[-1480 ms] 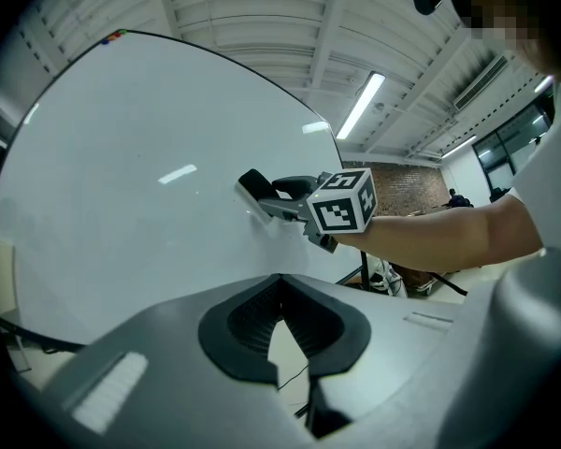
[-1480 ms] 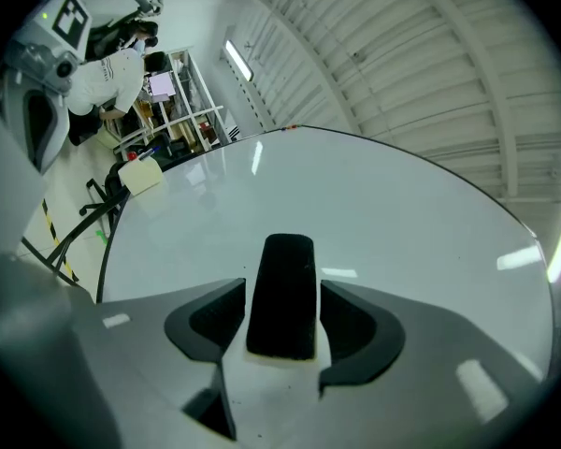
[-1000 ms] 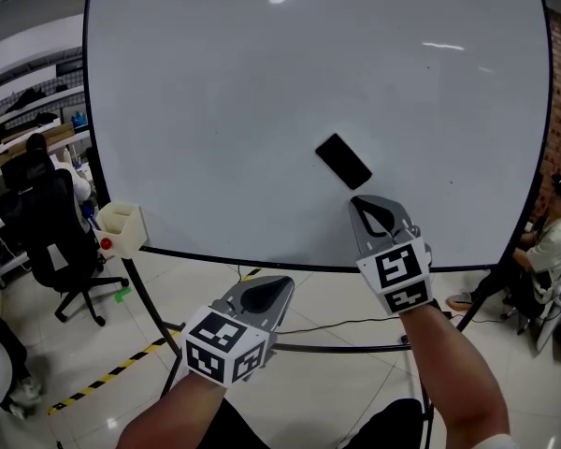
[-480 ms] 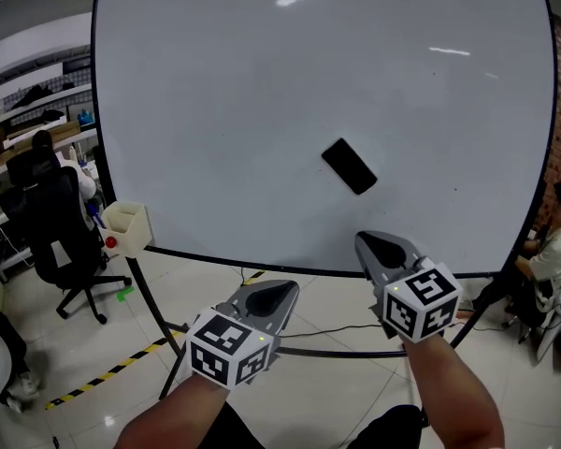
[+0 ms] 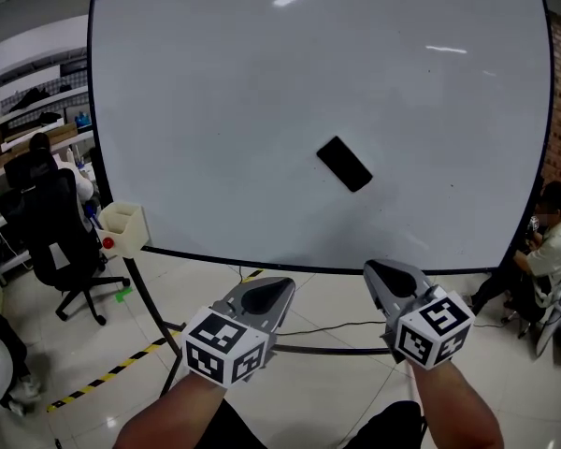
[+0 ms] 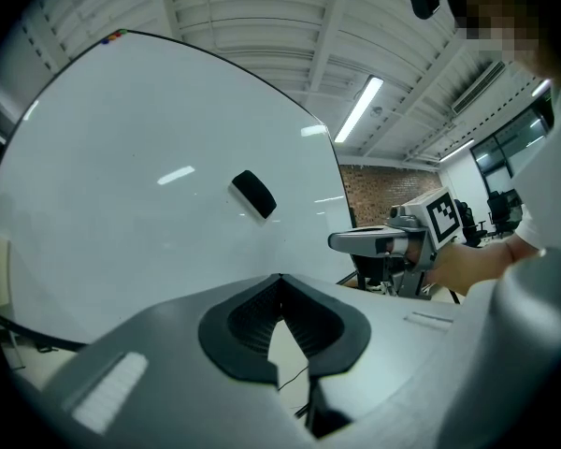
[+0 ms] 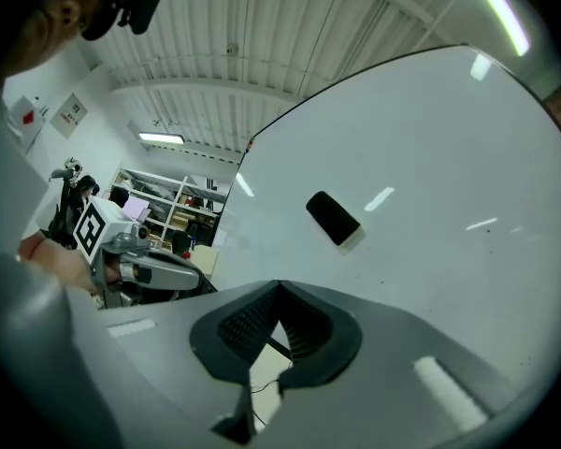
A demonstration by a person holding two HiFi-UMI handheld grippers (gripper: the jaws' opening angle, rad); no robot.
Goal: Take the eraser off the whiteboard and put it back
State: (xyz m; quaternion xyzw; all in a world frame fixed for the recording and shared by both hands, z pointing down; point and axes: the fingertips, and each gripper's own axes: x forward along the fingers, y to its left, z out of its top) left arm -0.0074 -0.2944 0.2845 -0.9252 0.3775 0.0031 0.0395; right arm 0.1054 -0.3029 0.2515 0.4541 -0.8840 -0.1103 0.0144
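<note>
A black eraser (image 5: 344, 164) sticks tilted on the whiteboard (image 5: 262, 82), right of centre and in its lower half. It also shows in the left gripper view as the eraser (image 6: 253, 195) and in the right gripper view as the eraser (image 7: 333, 218). My right gripper (image 5: 381, 272) is shut and empty, below the board's bottom edge and lower right of the eraser. My left gripper (image 5: 273, 290) is shut and empty too, lower left of the eraser. Both point at the board, well short of it.
A cream marker holder (image 5: 122, 228) hangs at the board's lower left corner. The board's black stand bar (image 5: 327, 349) runs below the grippers. A black office chair (image 5: 51, 241) stands at left, and a seated person (image 5: 542, 251) is at far right. Yellow-black floor tape (image 5: 103, 377) crosses lower left.
My right gripper has dropped from just under the eraser to below the board's bottom edge, moving right and rolling. The left gripper has stayed put. The eraser has not moved.
</note>
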